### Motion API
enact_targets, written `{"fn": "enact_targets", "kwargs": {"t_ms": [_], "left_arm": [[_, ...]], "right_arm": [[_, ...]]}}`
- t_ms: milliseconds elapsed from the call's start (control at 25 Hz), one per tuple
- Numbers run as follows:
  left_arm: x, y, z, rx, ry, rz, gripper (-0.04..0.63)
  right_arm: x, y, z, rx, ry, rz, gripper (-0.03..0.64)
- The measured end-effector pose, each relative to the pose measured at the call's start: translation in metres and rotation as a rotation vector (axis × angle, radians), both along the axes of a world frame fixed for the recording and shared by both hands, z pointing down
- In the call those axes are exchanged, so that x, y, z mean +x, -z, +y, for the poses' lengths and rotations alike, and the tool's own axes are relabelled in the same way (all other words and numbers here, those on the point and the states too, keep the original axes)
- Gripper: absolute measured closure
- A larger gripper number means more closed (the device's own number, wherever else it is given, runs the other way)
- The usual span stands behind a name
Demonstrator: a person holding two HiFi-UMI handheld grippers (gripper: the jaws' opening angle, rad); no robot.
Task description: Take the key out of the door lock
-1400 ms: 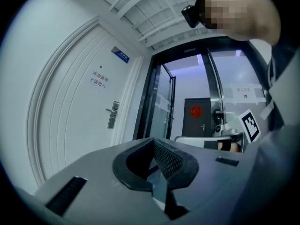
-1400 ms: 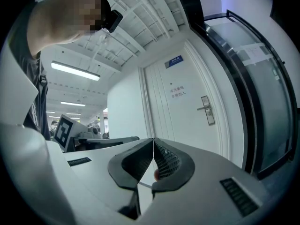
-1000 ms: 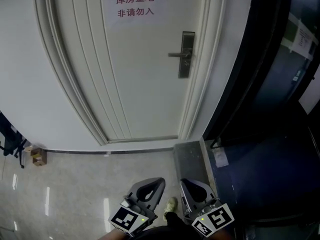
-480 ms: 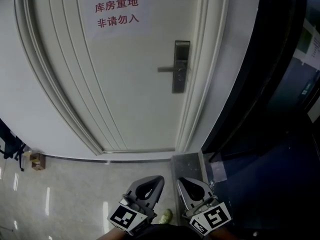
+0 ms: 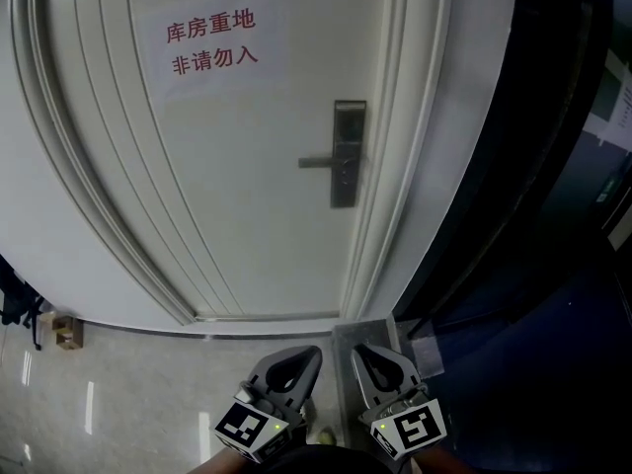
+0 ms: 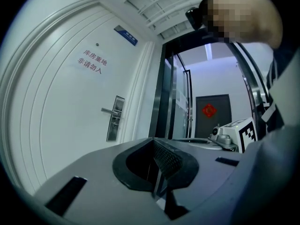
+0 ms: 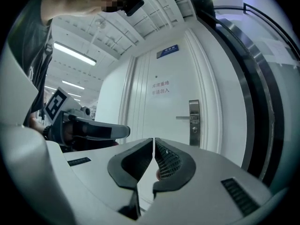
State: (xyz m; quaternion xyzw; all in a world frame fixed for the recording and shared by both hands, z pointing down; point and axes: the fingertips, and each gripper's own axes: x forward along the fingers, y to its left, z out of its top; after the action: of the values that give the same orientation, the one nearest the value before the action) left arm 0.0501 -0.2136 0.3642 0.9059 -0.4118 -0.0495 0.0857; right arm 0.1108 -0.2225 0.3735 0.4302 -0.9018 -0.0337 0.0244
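A white door [image 5: 247, 186] carries a metal lock plate [image 5: 346, 154] with a lever handle [image 5: 318, 162]. The key is too small to make out in any view. Both grippers hang low and well short of the door, side by side. My left gripper [image 5: 310, 356] is shut with nothing in it, and so is my right gripper [image 5: 362, 355]. In the left gripper view the lock plate [image 6: 114, 118] lies far beyond the closed left gripper [image 6: 153, 142]. In the right gripper view the lock plate [image 7: 194, 122] stands beyond the closed right gripper [image 7: 153, 139].
A sign with red characters [image 5: 210, 44] hangs on the door. Dark glass panels with a metal frame [image 5: 533, 166] run along the right. A small cardboard box [image 5: 67, 331] sits on the floor at left. A grey sill slab [image 5: 363, 336] lies by the door's corner.
The head view has drawn closer to the door: the lock plate and sign have shifted left and lower and look larger. Both grippers have stayed shut at the bottom of the view.
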Motion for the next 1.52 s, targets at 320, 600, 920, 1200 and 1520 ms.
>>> {"fn": "enact_targets", "kwargs": {"t_ms": [320, 600, 920, 1200, 1520], "left_arm": [[-0.008, 0.001, -0.078, 0.031, -0.023, -0.013, 0.591], [-0.010, 0.006, -0.152, 0.052, -0.054, -0.018, 0.591], [-0.014, -0.008, -0.202, 0.003, -0.088, 0.003, 0.591], [-0.027, -0.025, -0.224, -0.044, -0.089, 0.008, 0.591], [-0.041, -0.033, -0.243, -0.068, -0.079, 0.005, 0.591]], "right_arm": [[-0.010, 0.009, -0.080, 0.059, -0.058, 0.054, 0.601], [-0.021, 0.010, -0.160, 0.072, -0.103, 0.049, 0.601], [-0.007, 0.003, -0.272, 0.266, -0.292, 0.366, 0.601], [-0.014, -0.009, -0.336, 0.562, -0.364, 0.784, 0.591], [-0.014, -0.021, -0.381, 0.655, -0.375, 0.999, 0.549]]}}
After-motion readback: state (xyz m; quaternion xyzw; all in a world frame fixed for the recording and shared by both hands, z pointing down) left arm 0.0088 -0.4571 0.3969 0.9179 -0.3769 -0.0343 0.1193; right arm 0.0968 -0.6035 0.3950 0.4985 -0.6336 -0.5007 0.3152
